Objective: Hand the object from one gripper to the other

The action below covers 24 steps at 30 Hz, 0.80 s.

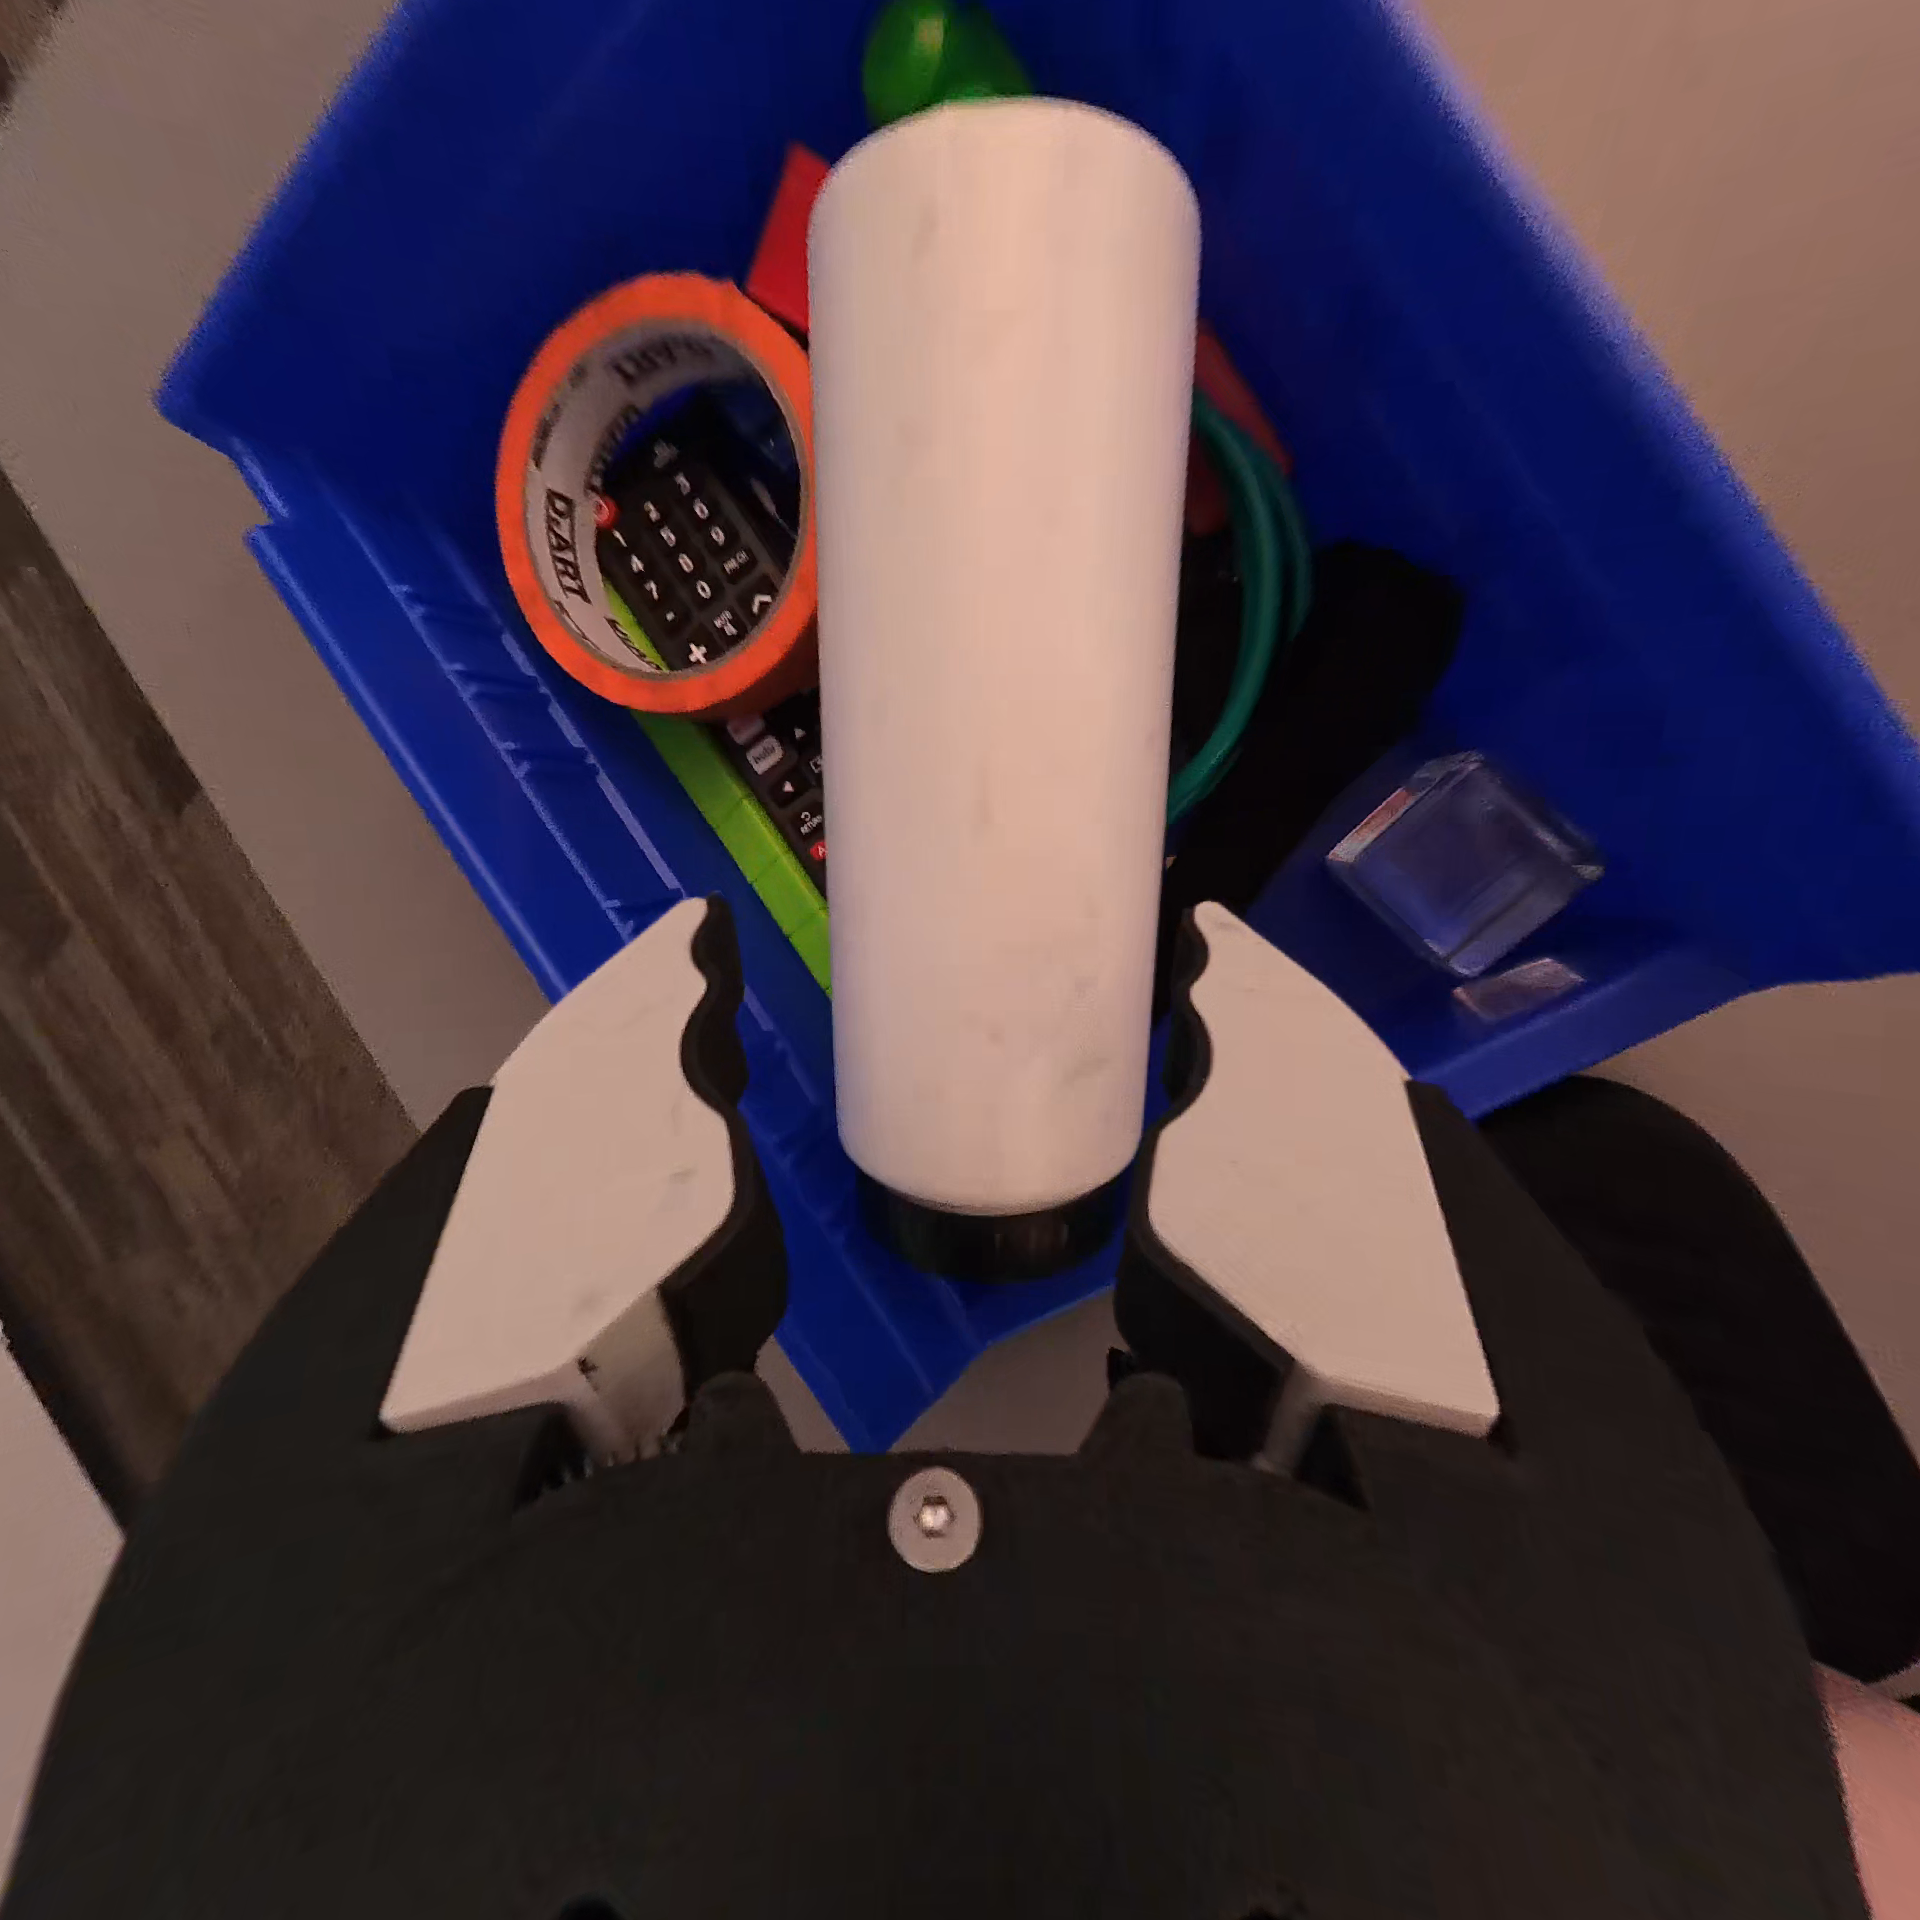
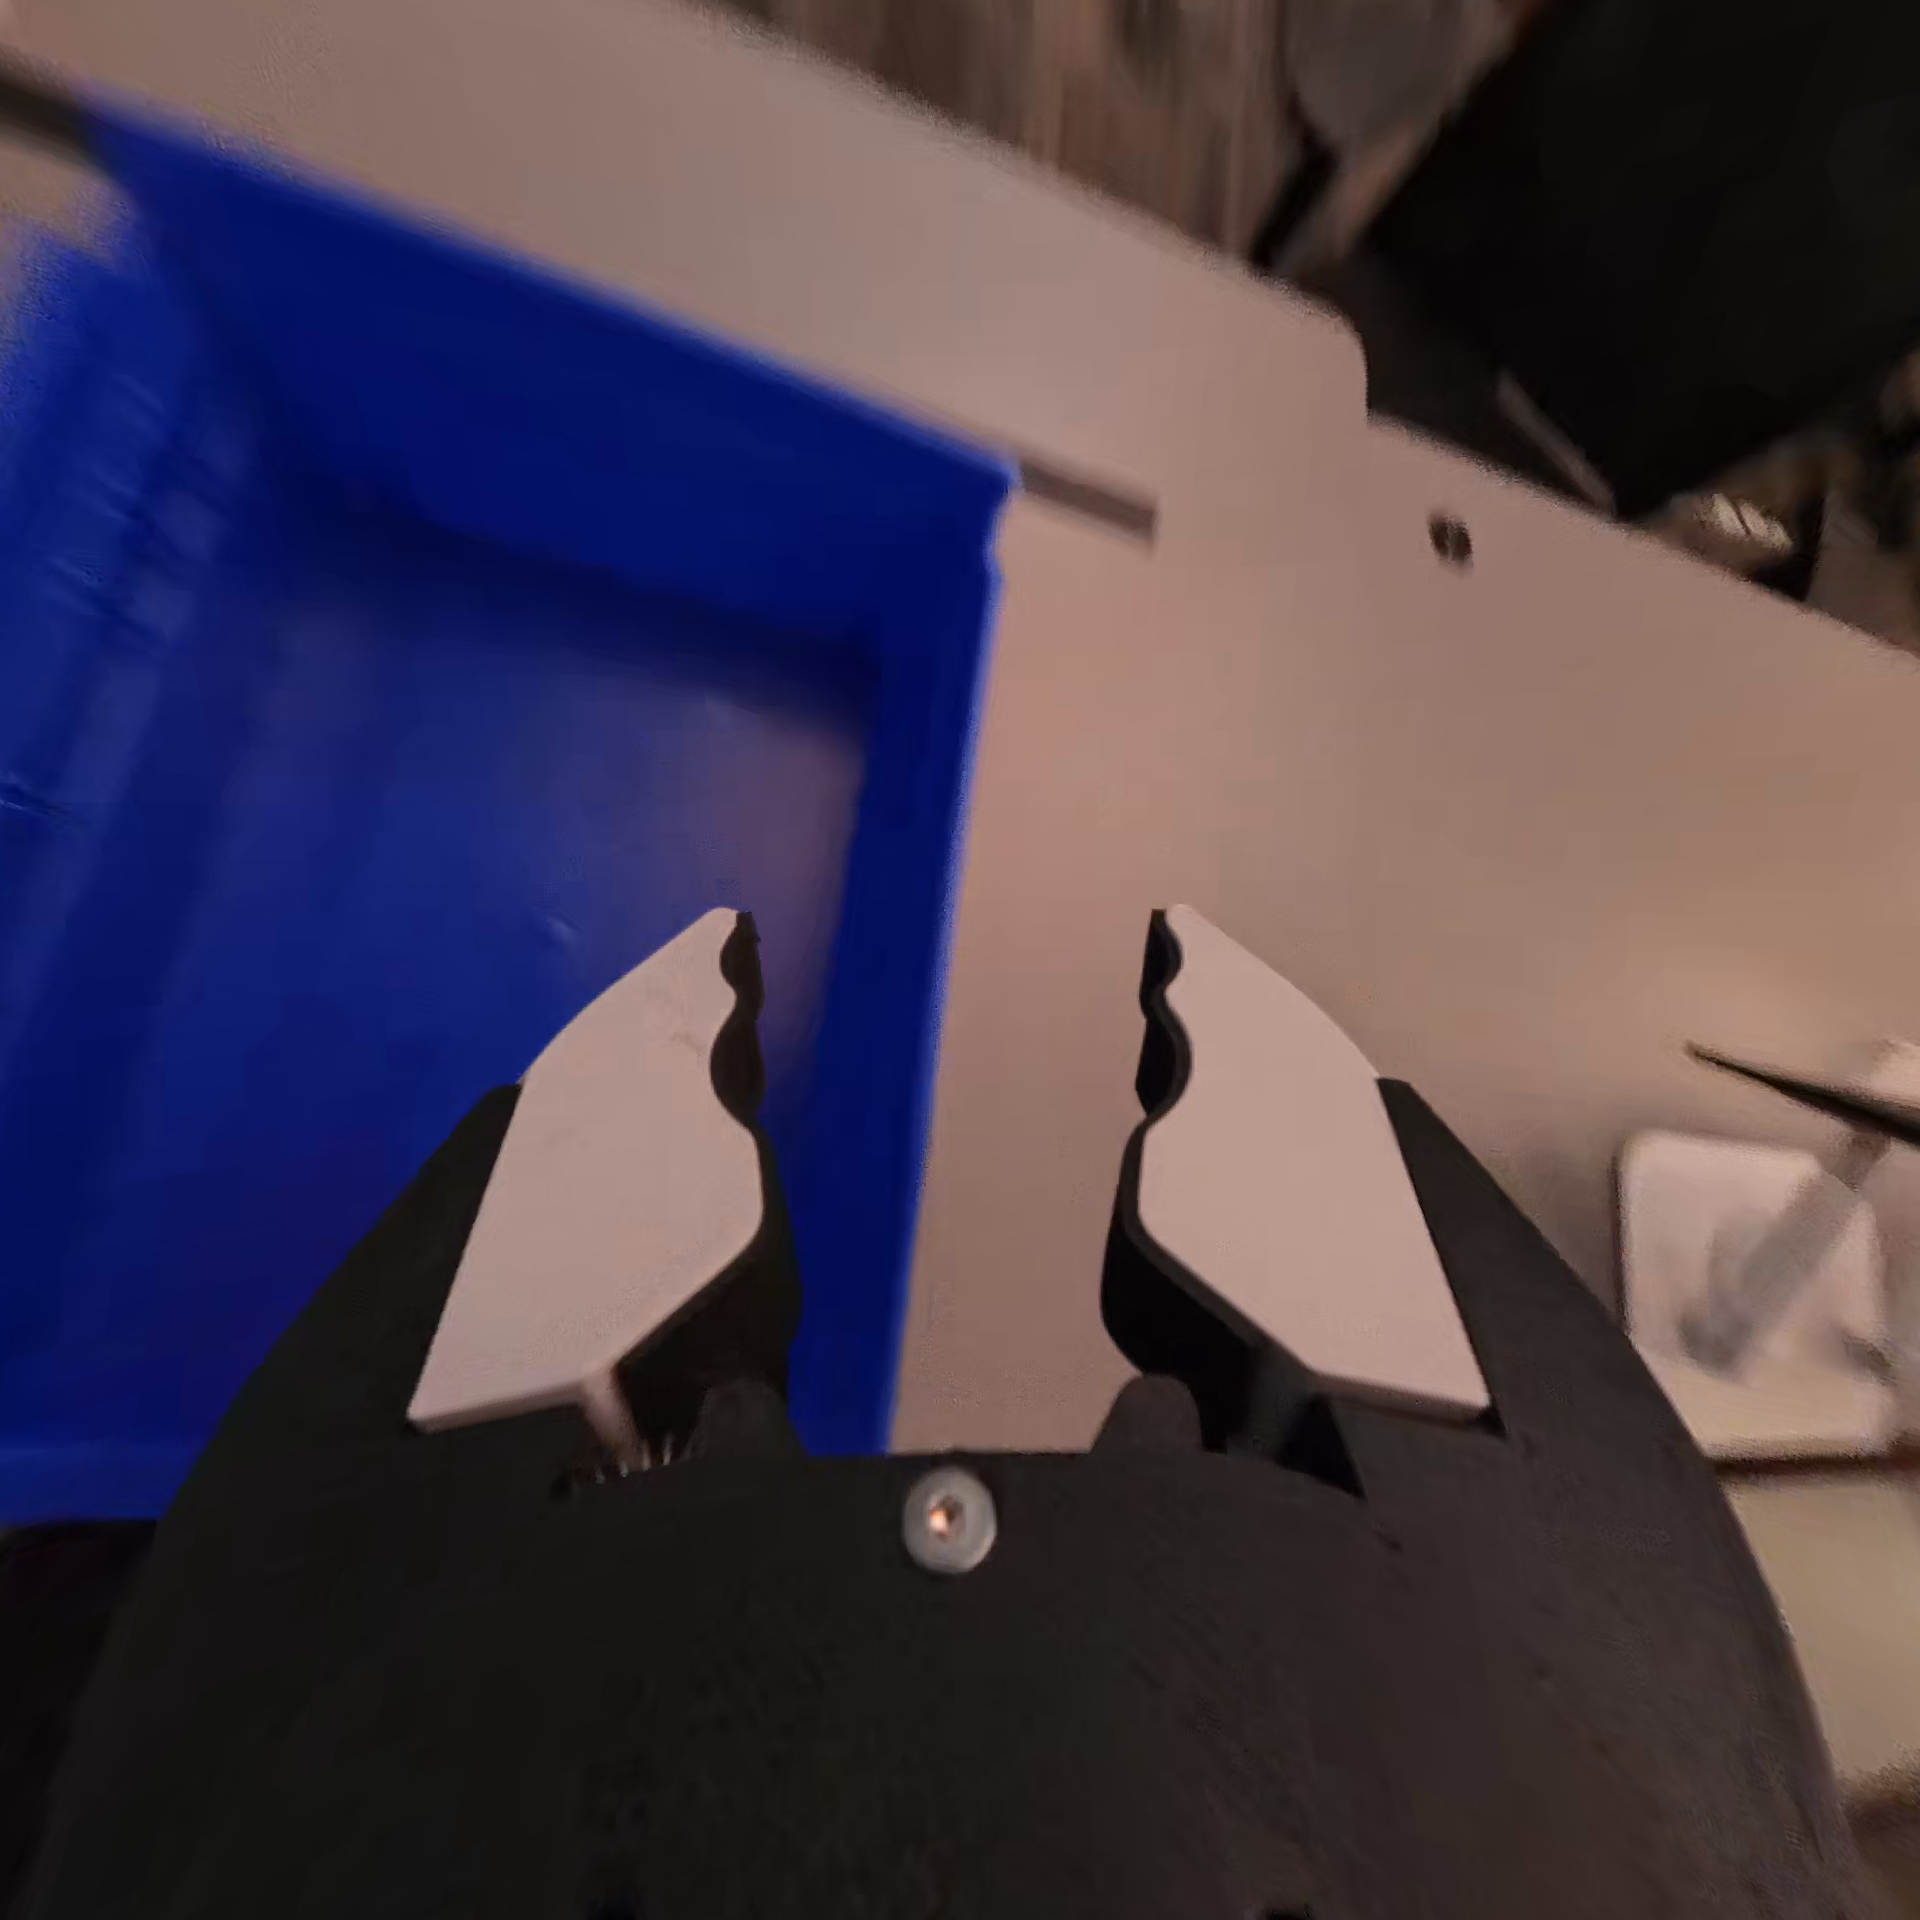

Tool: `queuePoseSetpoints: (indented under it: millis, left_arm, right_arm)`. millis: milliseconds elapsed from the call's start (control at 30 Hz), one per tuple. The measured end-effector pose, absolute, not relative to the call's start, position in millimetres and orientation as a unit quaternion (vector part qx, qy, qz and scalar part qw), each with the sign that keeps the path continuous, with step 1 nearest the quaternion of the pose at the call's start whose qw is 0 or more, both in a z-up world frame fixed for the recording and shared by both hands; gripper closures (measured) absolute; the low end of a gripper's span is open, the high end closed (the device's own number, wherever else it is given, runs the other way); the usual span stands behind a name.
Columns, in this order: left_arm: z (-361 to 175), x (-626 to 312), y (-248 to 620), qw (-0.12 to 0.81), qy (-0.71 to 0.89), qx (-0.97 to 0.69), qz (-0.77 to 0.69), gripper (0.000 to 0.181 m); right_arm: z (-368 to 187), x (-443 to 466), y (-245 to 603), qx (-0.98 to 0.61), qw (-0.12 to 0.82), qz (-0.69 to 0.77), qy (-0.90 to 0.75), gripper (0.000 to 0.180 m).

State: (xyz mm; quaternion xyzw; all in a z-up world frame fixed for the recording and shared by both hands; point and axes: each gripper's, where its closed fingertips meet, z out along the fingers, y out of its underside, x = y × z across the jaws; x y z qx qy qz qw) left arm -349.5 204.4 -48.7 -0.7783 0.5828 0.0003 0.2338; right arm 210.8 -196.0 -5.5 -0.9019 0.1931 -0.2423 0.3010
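Note:
A white bottle (image 1: 997,623) with a black cap (image 1: 987,1236) lies lengthwise between the jaws of my left gripper (image 1: 956,914), cap end toward me. The jaws are open. The right pad touches the bottle's side and a gap shows at the left pad. The bottle is over a blue bin (image 1: 1558,416), and I cannot tell what it rests on. My right gripper (image 2: 948,914) is open and empty. It hangs over the right rim of the blue bin (image 2: 935,831) and the white table (image 2: 1351,779). The right view is blurred.
The bin holds an orange tape roll (image 1: 540,499), a black remote (image 1: 675,561), a green cable (image 1: 1262,623), a clear plastic box (image 1: 1465,862), and red (image 1: 790,239) and green (image 1: 925,52) items. A white object (image 2: 1745,1299) lies to the right, beyond the table. Some 70 cm of space lies between my two pairs of fingers.

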Motion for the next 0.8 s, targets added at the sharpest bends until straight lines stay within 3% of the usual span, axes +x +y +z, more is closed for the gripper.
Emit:
queuePoseSetpoints:
  millis: [67,333,533,600,800]
  left_arm:
    - [-56,-349,207,0.222,0.584,-0.781,0.004,0.099]
    - [-78,-352,214,0.188,0.594,-0.78,0.05,0.09]
    - [-98,-359,217,0.14,0.596,-0.784,0.102,0.085]
    - [-103,-356,216,0.135,0.606,-0.776,0.108,0.095]
    - [-112,-357,221,0.122,0.605,-0.773,0.144,0.089]
  right_arm:
    - [-32,220,-211,-0.919,0.242,-0.237,0.201,0.106]
    - [-90,216,-246,-0.942,0.164,-0.111,0.272,0.114]
    - [-96,196,-233,-0.933,0.194,0.02,0.304,0.156]
    - [-96,190,-230,-0.933,0.197,0.042,0.298,0.169]
    - [-106,181,-237,-0.955,0.141,0.022,0.26,0.163]
